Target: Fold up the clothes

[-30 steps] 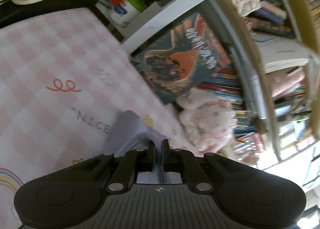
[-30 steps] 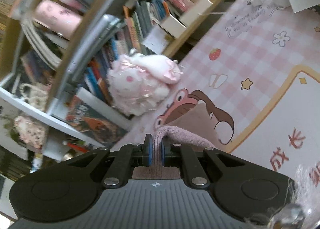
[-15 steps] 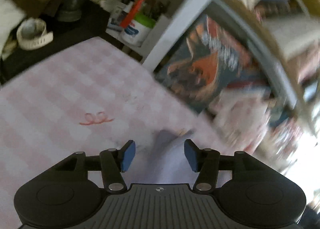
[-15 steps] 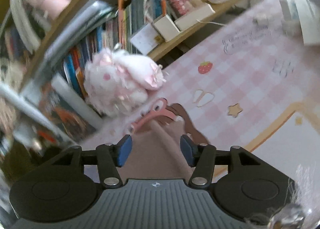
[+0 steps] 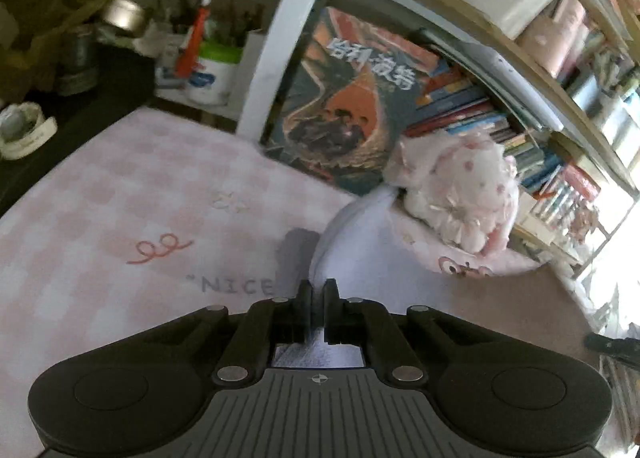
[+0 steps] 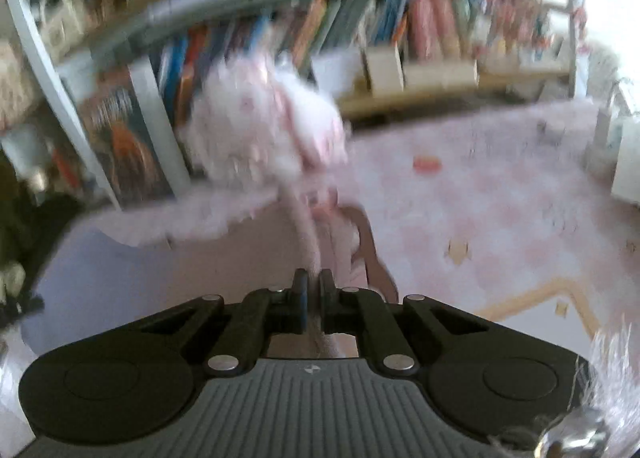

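Where jaws gaped earlier, both hand-held grippers [image 5: 318,290] [image 6: 313,282] now pinch the garment [image 5: 360,254].

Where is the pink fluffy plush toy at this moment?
In the left wrist view the plush toy lies right of centre on the checked mat, against the bookshelf, just right of the big dark book and beyond the garment.

Both my wrist cameras look forward low over the pink checked mat [image 5: 120,194], close to it, toward the bookshelf [image 6: 360,18]. Both views share the fluffy pink plush [image 5: 460,194] and the big book [image 5: 352,98].
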{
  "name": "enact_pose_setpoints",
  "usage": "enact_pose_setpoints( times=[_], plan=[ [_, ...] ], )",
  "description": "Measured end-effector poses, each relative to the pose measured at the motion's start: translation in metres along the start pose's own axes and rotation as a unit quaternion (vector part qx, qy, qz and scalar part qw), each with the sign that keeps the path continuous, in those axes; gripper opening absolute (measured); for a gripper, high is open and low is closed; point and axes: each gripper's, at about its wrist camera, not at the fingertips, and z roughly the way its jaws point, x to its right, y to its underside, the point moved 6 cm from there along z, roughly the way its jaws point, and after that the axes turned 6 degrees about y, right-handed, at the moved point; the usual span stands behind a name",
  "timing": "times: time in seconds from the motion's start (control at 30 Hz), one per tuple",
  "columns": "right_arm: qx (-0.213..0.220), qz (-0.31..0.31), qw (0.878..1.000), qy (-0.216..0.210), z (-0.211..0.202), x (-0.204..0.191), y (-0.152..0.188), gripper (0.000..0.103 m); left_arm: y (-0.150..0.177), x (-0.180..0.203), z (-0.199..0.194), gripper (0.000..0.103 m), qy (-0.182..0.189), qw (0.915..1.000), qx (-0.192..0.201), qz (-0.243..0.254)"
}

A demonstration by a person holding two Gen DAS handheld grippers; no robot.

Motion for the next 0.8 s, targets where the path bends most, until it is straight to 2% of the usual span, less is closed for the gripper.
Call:
enact_pose_setpoints(
  times=[0.03,0.1,0.13,0.2,0.23,0.27,0.3,0.33,0.37,0.43,0.57,0.6,0.63,0.7,0.8],
  plan=[
    [0.003,-0.002,1.0,0.006,-0.001,0.001,-0.001,0.005,0.002,-0.004,0.002,0.004,-0.008,0.9999,-0.009,-0.001],
    [-0.026,-0.017,0.999,0.019,0.012,0.004,0.008,0.005,0.016,-0.009,0.017,0.007,-0.022,0.998,-0.056,0.017],
    [-0.043,-0.025,0.998,0.024,0.022,0.006,0.015,0.005,0.022,-0.011,0.022,0.012,-0.032,0.9968,-0.068,0.027],
    [-0.071,-0.04,0.996,0.039,0.037,0.01,0.024,0.007,0.021,-0.01,0.022,0.014,-0.032,0.9969,-0.058,0.042],
    [-0.077,-0.045,0.995,0.046,0.04,0.012,0.026,0.015,0.016,-0.008,0.019,0.017,-0.031,0.9973,-0.049,0.046],
    [-0.069,-0.046,0.995,0.048,0.039,0.012,0.023,0.018,0.012,-0.007,0.016,0.022,-0.031,0.9975,-0.04,0.05],
    [-0.062,-0.05,0.996,0.049,0.039,0.011,0.02,0.029,0.006,-0.005,0.017,0.026,-0.026,0.9976,-0.031,0.056],
    [-0.053,-0.06,0.996,0.047,0.039,0.008,0.014,0.036,0.0,-0.003,0.017,0.035,-0.021,0.9976,-0.023,0.062],
    [-0.045,-0.071,0.995,0.045,0.039,0.005,0.009,0.037,-0.006,0.0,0.017,0.04,-0.016,0.9975,-0.014,0.068],
    [-0.044,-0.09,0.994,0.04,0.046,-0.001,0.001,0.037,-0.016,0.003,0.032,0.04,-0.017,0.996,-0.025,0.084],
    [-0.06,-0.116,0.991,0.032,0.071,-0.014,-0.008,0.036,-0.025,0.01,0.066,0.04,-0.026,0.9926,-0.049,0.108],
    [-0.064,-0.118,0.991,0.029,0.077,-0.016,-0.009,0.034,-0.027,0.012,0.074,0.04,-0.029,0.9915,-0.055,0.114],
    [-0.066,-0.11,0.991,0.025,0.08,-0.017,-0.011,0.026,-0.028,0.012,0.079,0.037,-0.023,0.9926,-0.052,0.108],
    [-0.071,-0.095,0.993,0.017,0.086,-0.018,-0.014,0.007,-0.03,0.01,0.085,0.005,-0.016,0.9955,-0.043,0.083],
    [-0.058,-0.02,0.998,0.012,0.087,-0.003,-0.021,0.006,-0.032,-0.002,0.092,0.005,-0.019,0.9988,-0.035,0.027]
  ],
)
